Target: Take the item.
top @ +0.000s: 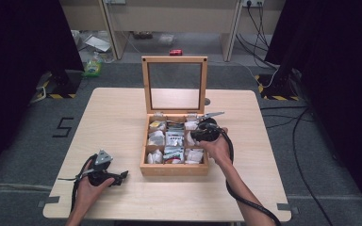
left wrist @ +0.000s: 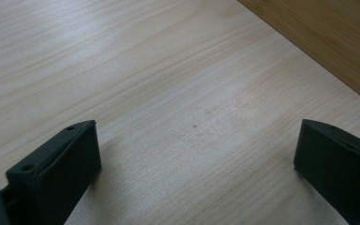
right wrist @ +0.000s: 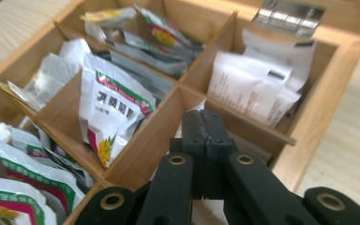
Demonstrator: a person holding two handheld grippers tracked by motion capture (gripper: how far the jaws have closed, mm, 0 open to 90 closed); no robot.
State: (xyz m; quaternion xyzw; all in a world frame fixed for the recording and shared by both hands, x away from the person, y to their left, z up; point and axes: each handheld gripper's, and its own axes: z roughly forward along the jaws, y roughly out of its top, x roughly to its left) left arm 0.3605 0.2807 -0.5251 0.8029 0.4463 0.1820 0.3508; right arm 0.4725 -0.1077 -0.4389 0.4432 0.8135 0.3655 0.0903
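Two grippers in our hands: left gripper (top: 122,176) rests low on the table (top: 122,117) near us, jaws spread wide w/ nothing between. Farther out, right gripper (right wrist: 205,140) has its jaws pressed together inside the wooden box (top: 143,141), tips down in the middle right compartment; whether a packet edge is pinched we can't tell. Beyond the tips, white sachets (right wrist: 258,89) stand in the far compartment. We'd judge them light, thin, crinkly & a bit slick, so pinch a top edge, not the flat face.
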